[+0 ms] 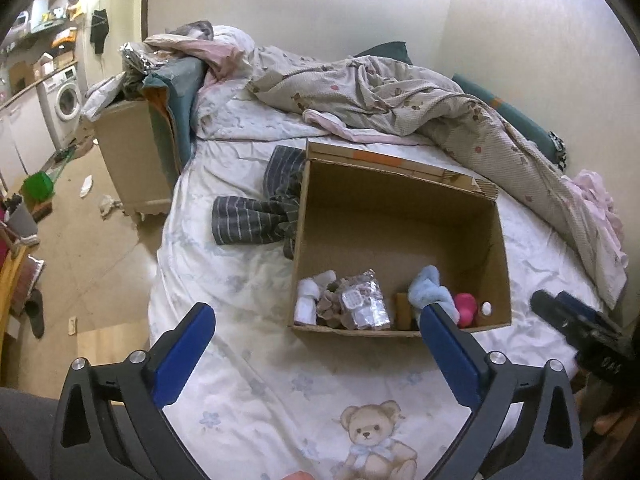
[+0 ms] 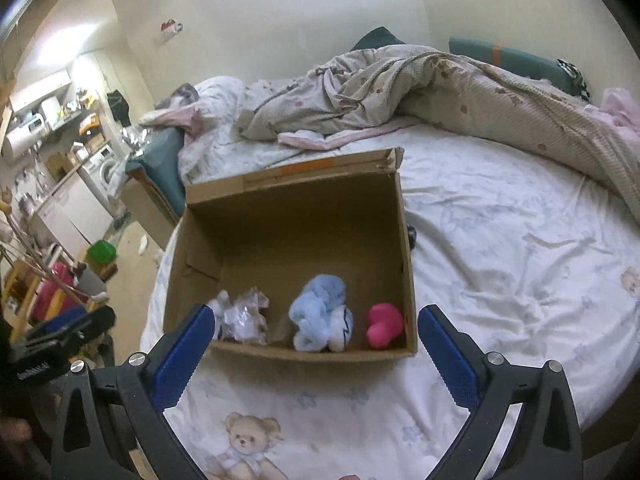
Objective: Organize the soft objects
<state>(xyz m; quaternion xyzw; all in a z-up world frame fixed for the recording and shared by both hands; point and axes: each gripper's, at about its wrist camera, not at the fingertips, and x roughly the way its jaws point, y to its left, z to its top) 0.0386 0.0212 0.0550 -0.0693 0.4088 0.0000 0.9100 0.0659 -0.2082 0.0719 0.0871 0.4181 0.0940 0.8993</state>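
An open cardboard box (image 1: 400, 216) stands on the bed; it also shows in the right wrist view (image 2: 296, 216). Inside at its near wall lie a white rolled cloth (image 1: 308, 300), a clear-wrapped packet (image 1: 362, 304), a light blue fluffy item (image 1: 430, 288) and a pink soft item (image 1: 466, 308). The right wrist view shows the packet (image 2: 244, 316), the blue item (image 2: 320, 312) and the pink item (image 2: 384, 324). A grey striped garment (image 1: 260, 212) lies on the sheet left of the box. My left gripper (image 1: 316, 320) is open and empty before the box. My right gripper (image 2: 316, 324) is open and empty too.
A rumpled beige quilt (image 1: 400, 96) covers the far side of the bed. A pink cloth (image 1: 596, 200) lies at the right. A bedside cabinet (image 1: 132, 156) stands left of the bed, with floor clutter and a washing machine (image 1: 66, 100) beyond.
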